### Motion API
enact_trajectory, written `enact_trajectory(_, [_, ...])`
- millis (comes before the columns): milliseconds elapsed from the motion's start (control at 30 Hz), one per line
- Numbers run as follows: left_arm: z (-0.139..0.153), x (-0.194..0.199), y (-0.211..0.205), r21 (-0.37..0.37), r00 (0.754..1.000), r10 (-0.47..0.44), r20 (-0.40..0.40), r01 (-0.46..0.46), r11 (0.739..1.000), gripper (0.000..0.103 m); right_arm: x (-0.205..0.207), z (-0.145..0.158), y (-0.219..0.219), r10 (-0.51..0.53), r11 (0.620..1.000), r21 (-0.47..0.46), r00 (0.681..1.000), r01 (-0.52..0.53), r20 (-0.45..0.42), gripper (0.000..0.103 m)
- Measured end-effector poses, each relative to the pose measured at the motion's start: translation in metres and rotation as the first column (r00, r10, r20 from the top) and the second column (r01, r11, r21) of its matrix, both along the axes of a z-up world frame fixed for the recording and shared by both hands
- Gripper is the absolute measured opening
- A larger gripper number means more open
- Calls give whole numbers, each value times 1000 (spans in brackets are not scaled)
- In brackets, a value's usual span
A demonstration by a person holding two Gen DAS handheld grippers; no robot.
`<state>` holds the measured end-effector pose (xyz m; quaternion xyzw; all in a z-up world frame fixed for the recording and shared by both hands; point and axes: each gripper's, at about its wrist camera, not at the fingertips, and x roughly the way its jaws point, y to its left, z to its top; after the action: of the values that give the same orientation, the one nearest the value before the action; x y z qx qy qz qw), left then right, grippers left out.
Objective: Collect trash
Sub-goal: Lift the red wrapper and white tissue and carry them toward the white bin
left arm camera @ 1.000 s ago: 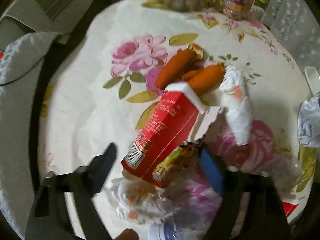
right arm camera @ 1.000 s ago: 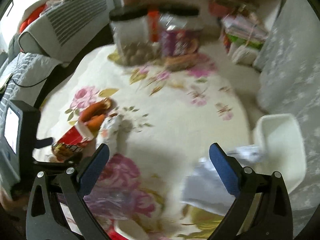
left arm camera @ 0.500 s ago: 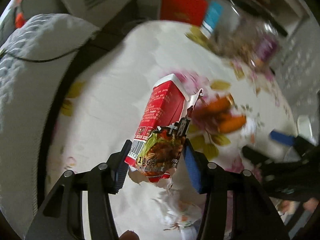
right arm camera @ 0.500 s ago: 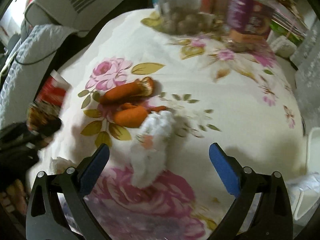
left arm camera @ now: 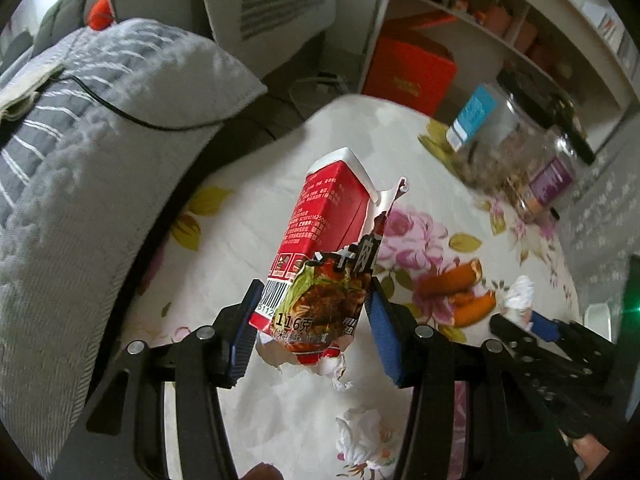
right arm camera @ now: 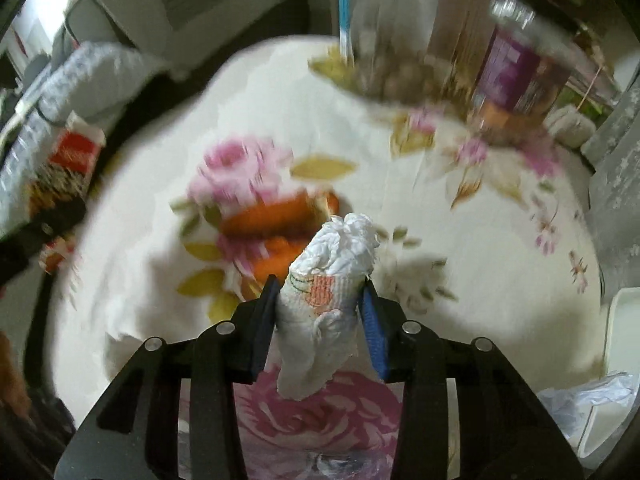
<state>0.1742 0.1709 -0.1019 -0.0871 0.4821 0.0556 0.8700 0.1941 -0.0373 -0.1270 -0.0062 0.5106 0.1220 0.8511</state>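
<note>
Two upright items: carton [left arm camera: 328,240], tissue wad [right arm camera: 328,288].

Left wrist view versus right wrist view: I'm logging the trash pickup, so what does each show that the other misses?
Left wrist only: an orange box beneath the shelf and a crumpled tissue near the table's edge. Right wrist only: the white bin at the far right. Both: left gripper clamping the torn red carton, right gripper closing around the paper towel wad, and the sausages.
</note>
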Motion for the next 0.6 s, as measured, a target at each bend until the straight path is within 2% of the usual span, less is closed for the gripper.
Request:
enact_trajectory(100, [12, -6, -2, 13, 998, 24, 56, -25, 1000, 51, -13, 28, 2, -14, 1000, -11, 992, 16, 122, 38])
enact_trajectory(233, [31, -19, -12, 53, 988, 48, 146, -56, 997, 51, -32, 60, -4, -39, 999, -8, 963, 43, 268, 38])
enact_trajectory(367, [46, -35, -25, 83, 973, 66, 223, -87, 993, 51, -40, 79, -12, -55, 998, -7, 929, 62, 367, 38])
enact_trajectory(600, [71, -61, -54, 151, 938, 59, 342, -117, 982, 52, -66, 96, -28, -70, 996, -9, 874, 84, 480, 38])
